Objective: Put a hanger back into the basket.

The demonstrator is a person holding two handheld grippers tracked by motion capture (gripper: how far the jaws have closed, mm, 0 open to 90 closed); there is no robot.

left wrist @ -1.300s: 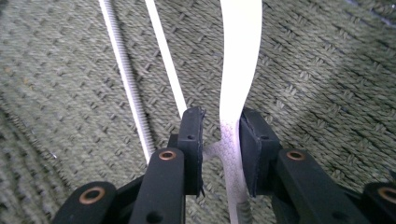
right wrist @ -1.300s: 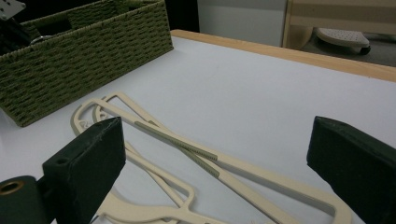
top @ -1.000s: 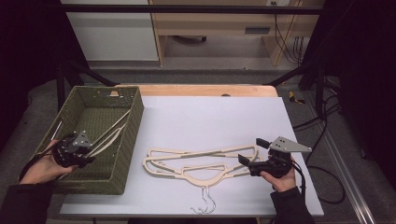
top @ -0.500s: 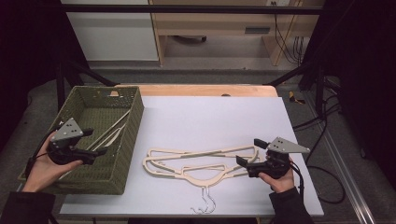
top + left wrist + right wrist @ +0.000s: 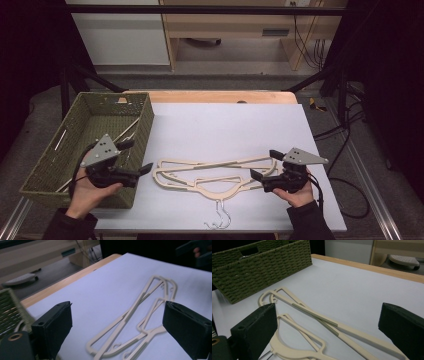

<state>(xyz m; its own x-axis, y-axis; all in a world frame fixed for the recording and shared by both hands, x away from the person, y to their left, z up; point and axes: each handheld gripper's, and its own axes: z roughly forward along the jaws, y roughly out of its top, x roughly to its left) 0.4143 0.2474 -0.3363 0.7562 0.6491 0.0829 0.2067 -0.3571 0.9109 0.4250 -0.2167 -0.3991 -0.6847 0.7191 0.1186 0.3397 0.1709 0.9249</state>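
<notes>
Hangers [image 5: 215, 175] lie ahead of my left claw [image 5: 137, 157], jaws just spread and empty; I should approach low, straddling one bar.

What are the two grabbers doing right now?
Left gripper: open, jaws have just been opening, holding nothing.
Right gripper: open, holding nothing, by the hangers.

A lab-like recording room: black frame bars [image 5: 200, 9] around the table [image 5: 225, 125], loose cables [image 5: 305, 42] (floor behind).
</notes>
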